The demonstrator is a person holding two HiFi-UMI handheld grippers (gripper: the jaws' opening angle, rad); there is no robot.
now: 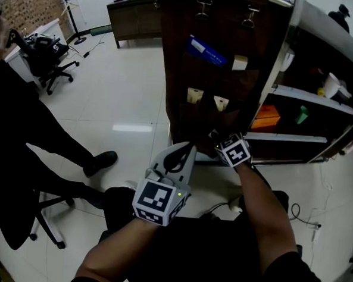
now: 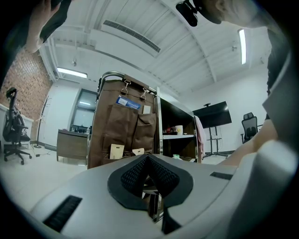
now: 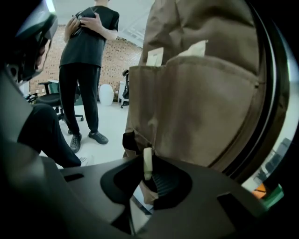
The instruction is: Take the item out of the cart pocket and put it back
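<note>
A brown fabric pocket organiser (image 1: 231, 27) hangs on the side of the cart. Its pockets hold a blue packet (image 1: 207, 51) and cream cards (image 1: 195, 95). My right gripper (image 1: 215, 140) is at the organiser's lower edge. In the right gripper view it (image 3: 148, 164) is shut on a thin cream card (image 3: 147, 161), seen edge-on, just below a brown pocket (image 3: 205, 107) with other cards (image 3: 194, 48) sticking out. My left gripper (image 1: 186, 147) is held lower and nearer me. Its jaws (image 2: 147, 158) are shut with nothing in them.
The cart's open shelves (image 1: 313, 98) at the right carry an orange box (image 1: 266, 116) and a green item (image 1: 301, 114). One person stands on the floor (image 3: 86, 56), another's dark legs (image 1: 45, 135) are at my left. An office chair (image 1: 50, 64) stands far left. Cables (image 1: 297, 216) lie on the tiles.
</note>
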